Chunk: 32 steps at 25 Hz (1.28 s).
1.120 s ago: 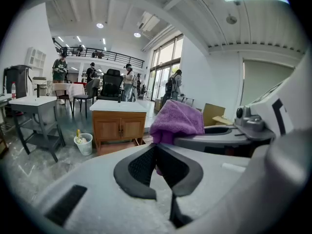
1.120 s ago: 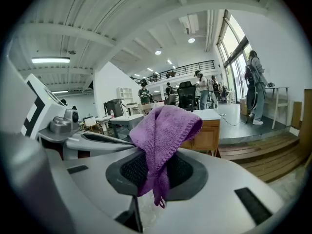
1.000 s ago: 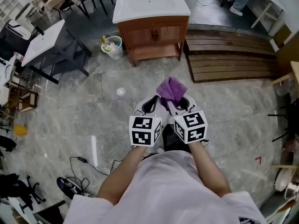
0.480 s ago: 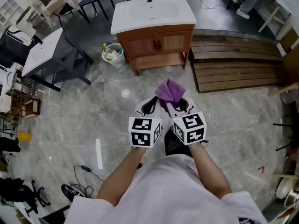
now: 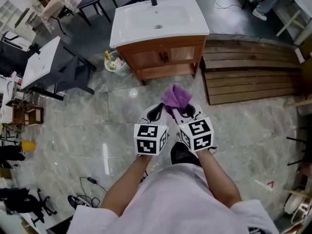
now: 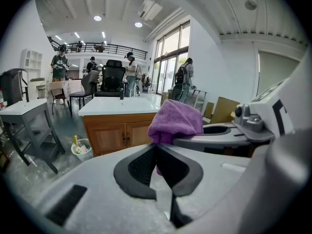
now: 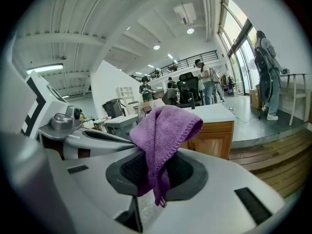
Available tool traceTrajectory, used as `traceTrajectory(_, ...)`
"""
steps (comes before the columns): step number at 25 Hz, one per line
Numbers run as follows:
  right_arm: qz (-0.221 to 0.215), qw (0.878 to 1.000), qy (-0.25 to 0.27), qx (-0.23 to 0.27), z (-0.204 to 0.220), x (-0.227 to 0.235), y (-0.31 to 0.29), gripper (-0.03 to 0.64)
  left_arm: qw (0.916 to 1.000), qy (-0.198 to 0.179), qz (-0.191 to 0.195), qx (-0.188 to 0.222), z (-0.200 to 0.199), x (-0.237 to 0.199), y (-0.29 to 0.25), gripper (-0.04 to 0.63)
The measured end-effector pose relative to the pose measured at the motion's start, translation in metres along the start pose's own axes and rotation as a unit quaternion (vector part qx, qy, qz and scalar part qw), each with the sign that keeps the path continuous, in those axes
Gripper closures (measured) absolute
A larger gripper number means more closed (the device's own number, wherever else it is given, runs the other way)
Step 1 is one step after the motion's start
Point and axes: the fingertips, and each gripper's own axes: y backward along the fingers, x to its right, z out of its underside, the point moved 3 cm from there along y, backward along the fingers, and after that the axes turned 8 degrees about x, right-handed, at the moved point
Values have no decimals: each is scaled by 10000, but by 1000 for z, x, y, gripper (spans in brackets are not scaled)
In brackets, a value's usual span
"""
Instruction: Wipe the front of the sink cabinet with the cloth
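**A:** How far along is the job?

**B:** Not begun, I'd say. The wooden sink cabinet (image 5: 163, 57) with its white basin top (image 5: 158, 16) stands well ahead across the stone floor (image 5: 87, 116). Nothing touches its doors yet.

**A:** And the grippers?

**B:** They are side by side in front of the person. The right gripper (image 5: 184, 112) has its jaws clamped on the purple cloth (image 5: 176, 97), which bunches above them with a tail hanging below. The left gripper (image 5: 157, 112) has its jaws pressed together on nothing (the purple seen past them belongs to its neighbour).

**A:** How should the wiping be done?

**B:** Come close and stand square to the two doors. Press the bunched part of the cloth flat on the wood, not the jaw tips. Work from the top rail down in overlapping strokes, easing round the small door knobs (image 5: 165, 58). The hold looks narrow, so hard dragging might pull the cloth loose.

**A:** Any writing?

**B:** None I can read. The marker cubes (image 5: 151, 138) carry only black-and-white square patterns. No brand shows on the cabinet or the cloth.
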Motion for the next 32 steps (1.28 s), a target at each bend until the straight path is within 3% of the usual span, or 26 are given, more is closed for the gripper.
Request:
traceTrajectory(13, -401, 9990, 176, -46, -25, 39, -72, 540, 9989, 51, -469, 26, -29, -44, -54, 592)
traceTrajectory(21, -990, 9930, 638, -102, -37, 2, -138, 541, 9942, 279, -1004, 250, -36, -109, -46, 592)
traceTrajectory(32, -1496, 9823, 1116, -147, -28, -44, -265, 540, 9879, 564, -1360, 493, -23, -225, -67, 592)
